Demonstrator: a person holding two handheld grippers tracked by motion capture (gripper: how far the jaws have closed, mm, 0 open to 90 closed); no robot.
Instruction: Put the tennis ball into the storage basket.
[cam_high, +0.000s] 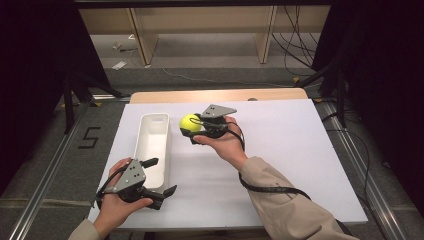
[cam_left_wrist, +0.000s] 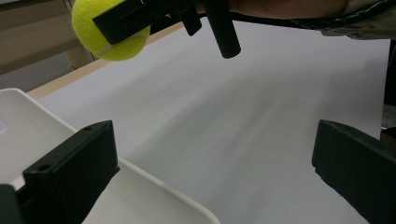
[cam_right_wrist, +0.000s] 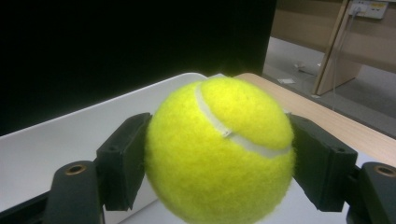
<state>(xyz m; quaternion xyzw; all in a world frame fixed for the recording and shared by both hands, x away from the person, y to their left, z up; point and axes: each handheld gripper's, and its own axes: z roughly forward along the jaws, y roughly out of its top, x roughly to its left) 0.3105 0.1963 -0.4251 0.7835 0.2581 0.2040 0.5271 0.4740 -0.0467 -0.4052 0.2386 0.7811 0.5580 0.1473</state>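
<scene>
High view: right gripper (cam_high: 192, 131) clamps tennis ball (cam_high: 190, 122) beside tray (cam_high: 154, 145); left gripper (cam_high: 159, 176) wide, empty. Next prob.: carry over tray, release.

— What's around you besides the job itself?
— Under my left claw (cam_high: 161, 176) lies a white sheet (cam_high: 280, 150) over a wooden tabletop (cam_high: 215, 95); its bare edge shows beyond my right claw (cam_high: 189, 125).
— And off the table?
— Left of my left claw, a black "5" (cam_high: 90, 137) on the grey floor (cam_high: 105, 115), beside a metal rail (cam_high: 49, 175). Far ahead of both claws, wooden shelf legs (cam_high: 142, 42) and loose cables (cam_high: 295, 50).
</scene>
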